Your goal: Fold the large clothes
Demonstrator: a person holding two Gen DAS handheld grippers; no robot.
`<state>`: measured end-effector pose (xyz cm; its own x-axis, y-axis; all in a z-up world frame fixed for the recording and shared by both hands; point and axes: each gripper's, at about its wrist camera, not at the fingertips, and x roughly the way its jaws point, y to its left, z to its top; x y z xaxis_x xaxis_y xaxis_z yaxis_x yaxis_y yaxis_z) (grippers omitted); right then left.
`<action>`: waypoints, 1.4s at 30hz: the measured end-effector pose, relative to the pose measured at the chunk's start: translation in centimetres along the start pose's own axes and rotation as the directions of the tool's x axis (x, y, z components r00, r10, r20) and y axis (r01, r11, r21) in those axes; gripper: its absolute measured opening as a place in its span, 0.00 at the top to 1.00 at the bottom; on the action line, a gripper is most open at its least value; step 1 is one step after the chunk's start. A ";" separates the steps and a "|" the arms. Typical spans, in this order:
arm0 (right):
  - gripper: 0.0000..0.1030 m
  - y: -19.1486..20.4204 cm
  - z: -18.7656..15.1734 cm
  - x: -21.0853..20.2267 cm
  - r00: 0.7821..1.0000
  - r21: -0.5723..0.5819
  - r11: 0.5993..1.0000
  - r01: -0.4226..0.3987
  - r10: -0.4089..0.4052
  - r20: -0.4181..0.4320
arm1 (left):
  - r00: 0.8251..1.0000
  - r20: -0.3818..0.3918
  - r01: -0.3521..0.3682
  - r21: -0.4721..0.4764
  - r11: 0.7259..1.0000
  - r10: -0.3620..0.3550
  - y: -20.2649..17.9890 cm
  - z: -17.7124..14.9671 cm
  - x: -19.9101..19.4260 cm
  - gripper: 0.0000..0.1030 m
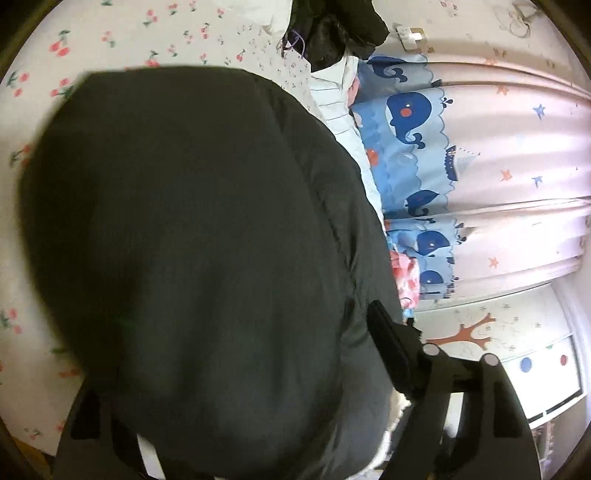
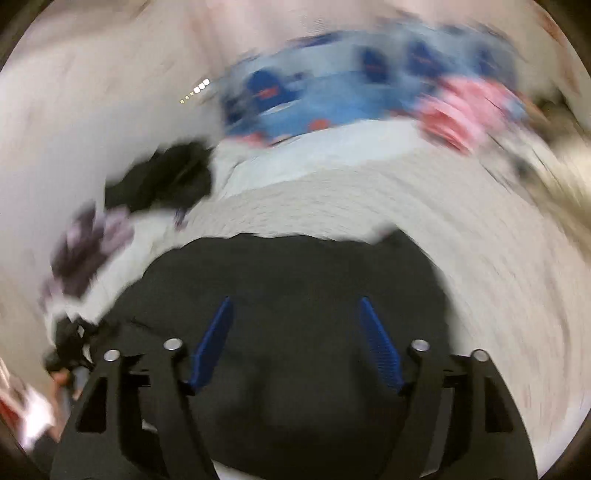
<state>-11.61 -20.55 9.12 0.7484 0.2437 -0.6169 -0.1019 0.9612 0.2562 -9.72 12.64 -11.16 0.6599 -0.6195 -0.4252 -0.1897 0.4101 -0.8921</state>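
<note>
A large dark grey-green garment (image 1: 192,236) fills most of the left wrist view and drapes over my left gripper (image 1: 258,369). Only its right finger (image 1: 388,343) shows, standing wide of the cloth's edge, and the left finger is hidden under the fabric. In the blurred right wrist view the same dark garment (image 2: 295,273) lies on the bed under my right gripper (image 2: 295,310). Its blue pads (image 2: 216,339) stand wide apart with nothing between them.
A cherry-print bedsheet (image 1: 110,33) lies under the garment. A blue whale-print curtain (image 1: 410,147) hangs beside the bed, also visible in the right wrist view (image 2: 332,96). A heap of dark clothes (image 2: 166,177) and a purple item (image 2: 85,247) lie at the far left. Pink cloth (image 2: 461,110) lies at the right.
</note>
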 end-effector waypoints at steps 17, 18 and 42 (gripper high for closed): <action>0.29 7.1 -3.1 13.5 0.968 -0.268 0.961 0.072 -0.132 -0.213 | 1.000 0.018 0.006 -0.022 1.000 -0.006 0.6 1.6 -0.2 0.22; 0.28 7.7 -4.7 14.3 0.960 -0.315 0.946 0.082 -0.160 -0.232 | 1.000 0.023 0.011 -0.046 0.999 -0.010 0.9 1.7 0.0 0.22; 0.25 11.0 -8.3 16.0 0.940 -0.465 0.885 0.025 -0.179 -0.289 | 0.995 0.094 -0.072 0.430 0.900 0.035 -10.5 -3.2 -1.1 0.53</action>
<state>-6.19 -5.05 -4.12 0.5323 0.0946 -0.8413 -0.3756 0.9169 -0.1346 -10.78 6.84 -1.85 0.7184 -0.5389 -0.4399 0.0938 0.7016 -0.7064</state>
